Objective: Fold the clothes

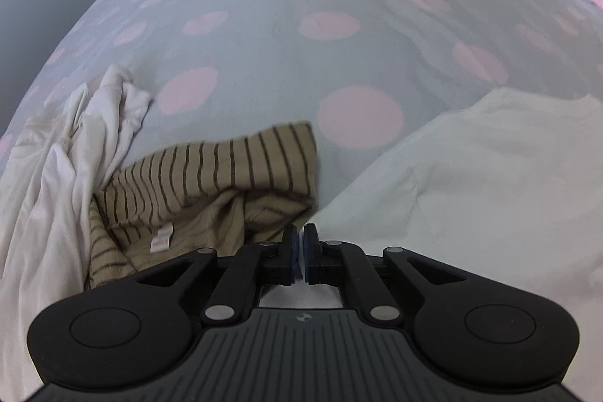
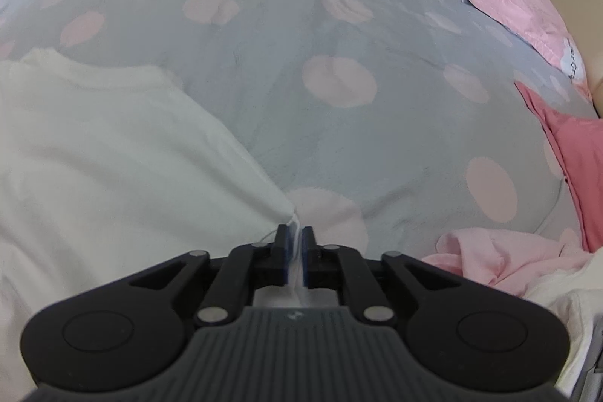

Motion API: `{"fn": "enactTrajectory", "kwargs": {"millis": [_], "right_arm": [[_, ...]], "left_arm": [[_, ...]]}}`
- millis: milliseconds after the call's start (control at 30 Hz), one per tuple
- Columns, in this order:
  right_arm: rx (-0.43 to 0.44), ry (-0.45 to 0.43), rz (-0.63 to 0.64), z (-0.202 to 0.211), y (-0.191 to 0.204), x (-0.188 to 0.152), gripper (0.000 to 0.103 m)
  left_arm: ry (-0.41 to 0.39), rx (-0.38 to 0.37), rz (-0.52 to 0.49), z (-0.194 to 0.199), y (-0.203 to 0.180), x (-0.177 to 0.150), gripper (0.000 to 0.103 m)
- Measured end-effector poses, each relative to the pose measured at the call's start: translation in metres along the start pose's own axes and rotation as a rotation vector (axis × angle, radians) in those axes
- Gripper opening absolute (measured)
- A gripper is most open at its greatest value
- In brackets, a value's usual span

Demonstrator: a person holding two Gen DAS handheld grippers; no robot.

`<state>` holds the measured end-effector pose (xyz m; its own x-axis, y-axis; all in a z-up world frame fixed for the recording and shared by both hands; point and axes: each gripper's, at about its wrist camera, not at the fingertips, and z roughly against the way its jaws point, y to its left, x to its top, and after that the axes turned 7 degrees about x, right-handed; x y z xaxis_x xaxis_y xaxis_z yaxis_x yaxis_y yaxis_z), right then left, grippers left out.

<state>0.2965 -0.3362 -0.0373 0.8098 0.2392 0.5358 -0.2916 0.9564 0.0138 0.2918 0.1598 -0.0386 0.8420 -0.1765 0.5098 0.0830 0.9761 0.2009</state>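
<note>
While the left tool (image 1: 300,232) hangs low over the bed (image 1: 301,6), its fingers stand nearly together on the near left edge of a white T-shirt (image 1: 471,176), whose cloth shows pale beneath the narrow gap; it appears pinched there, though the grip itself is hard to see. The shirt spreads to the right and far side of this tool. A striped tan garment (image 1: 211,183) lies crumpled just to the left, and a rumpled white garment (image 1: 68,157) beyond that.

From the right wrist, the right tool (image 2: 296,234) is closed on a gathered corner of the same white T-shirt (image 2: 113,145), a fold of cloth drawn tight between the pads. The shirt lies to the left and far side, its ribbed collar toward the far end, so its long axis runs away from both tools. Pink clothes (image 2: 501,259) sit near right, a red garment (image 2: 573,153) farther right.

With both near corners apparently held, the fold likely turns on carrying that edge toward the collar.
</note>
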Motion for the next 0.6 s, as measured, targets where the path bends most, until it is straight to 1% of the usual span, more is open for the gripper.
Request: {"fn": "enactTrajectory", "kwargs": {"millis": [33,67,100,133,200,333,400,467,533,567,600], "right_arm": [[0.017,-0.026,-0.018,0.005,-0.003,0.003,0.025],[0.034,-0.051,-0.036,0.010,-0.007,0.006,0.033],[0.051,-0.077,-0.054,0.015,-0.010,0.009,0.035],[0.068,-0.103,-0.072,0.020,-0.014,0.012,0.037],[0.091,-0.116,-0.100,0.016,-0.017,0.016,0.037],[0.136,-0.107,-0.142,-0.002,-0.019,0.022,0.036],[0.167,-0.087,-0.129,-0.011,-0.016,0.022,0.037],[0.173,-0.064,-0.109,-0.020,-0.013,0.019,0.041],[0.175,-0.037,-0.099,-0.030,-0.010,0.014,0.041],[0.181,-0.029,-0.097,-0.033,-0.009,0.011,0.041],[0.193,-0.029,-0.099,-0.035,-0.009,0.008,0.042]], "left_arm": [[-0.021,-0.029,0.017,0.003,0.000,0.003,0.001],[-0.041,-0.052,0.031,0.006,0.000,0.006,0.005],[-0.059,-0.071,0.038,0.007,-0.002,0.009,0.010],[-0.072,-0.083,0.040,0.006,-0.004,0.010,0.013],[-0.082,-0.096,0.029,-0.003,-0.013,0.012,0.020],[-0.070,-0.126,-0.014,-0.022,-0.030,0.015,0.025],[-0.074,-0.129,-0.029,-0.029,-0.036,0.015,0.035],[-0.072,-0.108,-0.042,-0.036,-0.037,0.013,0.042],[-0.069,-0.113,-0.036,-0.042,-0.035,0.011,0.044],[-0.067,-0.123,-0.030,-0.043,-0.034,0.011,0.044],[-0.064,-0.133,-0.022,-0.044,-0.033,0.010,0.042]]}}
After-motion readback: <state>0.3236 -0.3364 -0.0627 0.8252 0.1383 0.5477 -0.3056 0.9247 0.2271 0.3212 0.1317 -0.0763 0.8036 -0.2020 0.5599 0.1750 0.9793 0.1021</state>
